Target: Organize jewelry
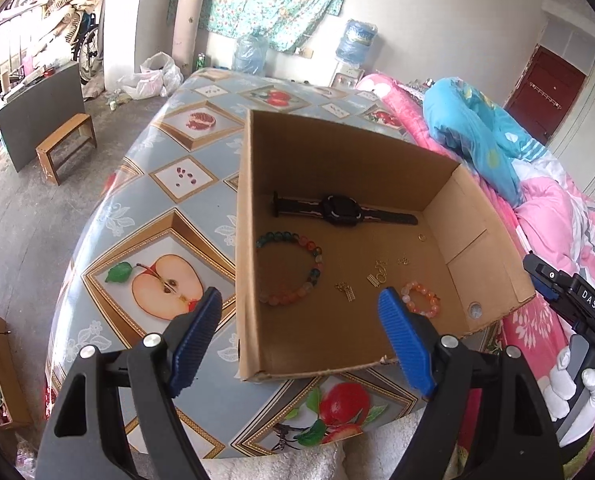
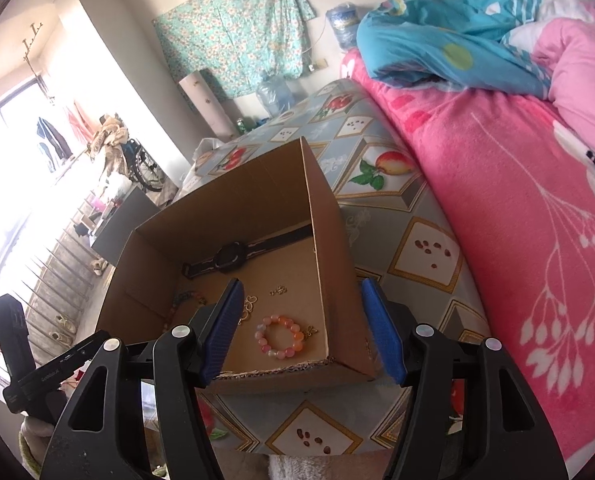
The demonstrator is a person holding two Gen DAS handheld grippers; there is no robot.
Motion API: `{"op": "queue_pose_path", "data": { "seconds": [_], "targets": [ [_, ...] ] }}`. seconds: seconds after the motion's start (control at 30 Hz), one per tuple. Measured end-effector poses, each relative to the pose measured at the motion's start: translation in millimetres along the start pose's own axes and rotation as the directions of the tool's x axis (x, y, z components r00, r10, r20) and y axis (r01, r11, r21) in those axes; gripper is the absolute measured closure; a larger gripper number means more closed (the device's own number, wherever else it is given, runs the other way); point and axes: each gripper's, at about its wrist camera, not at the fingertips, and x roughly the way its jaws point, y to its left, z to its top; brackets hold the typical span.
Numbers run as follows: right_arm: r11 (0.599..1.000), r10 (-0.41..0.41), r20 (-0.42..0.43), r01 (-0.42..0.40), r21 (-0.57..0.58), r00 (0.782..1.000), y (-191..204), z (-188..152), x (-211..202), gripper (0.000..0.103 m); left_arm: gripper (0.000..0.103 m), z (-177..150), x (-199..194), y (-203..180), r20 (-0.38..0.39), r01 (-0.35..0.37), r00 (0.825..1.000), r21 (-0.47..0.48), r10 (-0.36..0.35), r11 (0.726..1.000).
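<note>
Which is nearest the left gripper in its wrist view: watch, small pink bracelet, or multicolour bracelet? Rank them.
From the left gripper:
1. Small pink bracelet, beside its right finger.
2. Multicolour bracelet, box's left side.
3. Watch, by the far wall.

I see a fruit-print tablecloth (image 1: 169,216), a pink quilt (image 2: 497,208) with a blue duvet (image 1: 477,136) on it, two water jugs (image 1: 355,42) (one on a dispenser), and a stool (image 1: 67,146).

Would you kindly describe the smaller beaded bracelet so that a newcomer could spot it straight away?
On the fruit-patterned table stands an open cardboard box. On its floor, the small bracelet lies in the near corner, away from the black watch along the far wall. Unlike the larger multicoloured bracelet, it is a tight ring of pink and orange beads only.
</note>
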Motion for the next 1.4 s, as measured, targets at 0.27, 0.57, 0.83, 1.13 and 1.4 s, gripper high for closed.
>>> {"op": "queue_pose_path", "data": {
  "seconds": [0.27,0.57,0.83,1.13,1.4],
  "targets": [
    [0.99,-0.096,0.235,0.117,-0.075,0.967,25.0,-27.9,-46.7,0.029,0.012,-14.1,-37.1,-3.9,0.166,-0.019,0.986,0.02,0.016,1.0],
    [0.977,-0.103,0.344,0.16,-0.141,0.933,47.1,-74.8,-62.3,0.017,0.006,-35.7,-54.9,-8.2,0.276,-0.064,0.959,-0.012,0.065,0.998],
    [0.973,-0.107,0.23,0.149,-0.174,0.967,59.2,-99.3,-35.6,0.016,0.006,-59.0,-39.6,-17.8,0.216,-0.097,0.972,-0.004,0.096,0.995],
    [0.97,-0.134,0.229,0.175,-0.171,0.964,65.7,-101.2,-29.4,0.015,0.006,-64.6,-29.6,-32.6,0.195,-0.063,0.979,0.027,0.057,0.998],
    [0.958,-0.192,0.156,0.219,-0.185,0.969,62.1,-97.9,-17.3,0.015,0.006,-68.0,-17.0,-46.2,0.171,-0.172,0.973,0.077,0.157,0.982]
  ]
}}
